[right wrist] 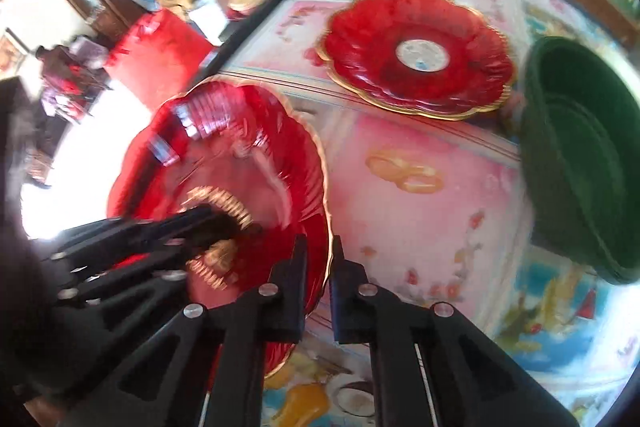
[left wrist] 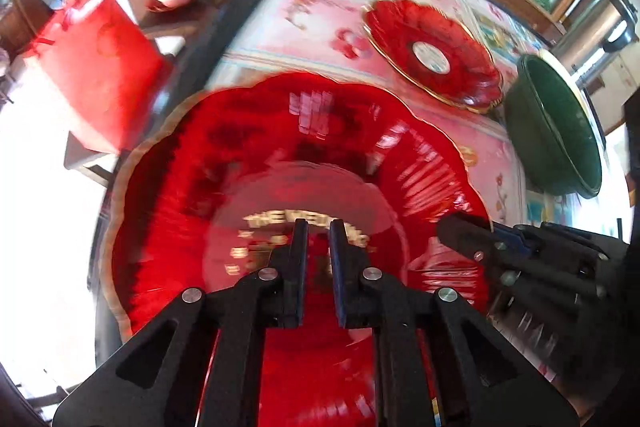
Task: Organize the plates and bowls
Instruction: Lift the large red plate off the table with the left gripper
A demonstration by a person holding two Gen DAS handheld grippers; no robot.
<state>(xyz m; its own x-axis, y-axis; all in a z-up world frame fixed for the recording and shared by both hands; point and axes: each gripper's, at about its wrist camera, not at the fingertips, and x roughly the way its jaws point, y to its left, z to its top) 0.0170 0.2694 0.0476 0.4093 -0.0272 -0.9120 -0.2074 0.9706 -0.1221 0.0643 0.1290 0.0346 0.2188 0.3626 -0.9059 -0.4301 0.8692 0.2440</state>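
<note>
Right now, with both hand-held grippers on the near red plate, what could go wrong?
1. The near red plate is pinched only at its rim by the right hand-held gripper and the left hand-held gripper; uneven motion might tilt it or let it slip.
2. It sits near the table edge and could fall.
3. Swinging it toward the far red plate risks hitting the green bowl.

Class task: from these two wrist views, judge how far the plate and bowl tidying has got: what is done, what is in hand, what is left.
Done: no finished stack shows. In hand: the near red plate is gripped by both the left gripper and right gripper, jaws closed on its rim. Left: that plate is not yet set on the far red plate, which lies flat on the table; the green bowl sits untouched beside it.
</note>
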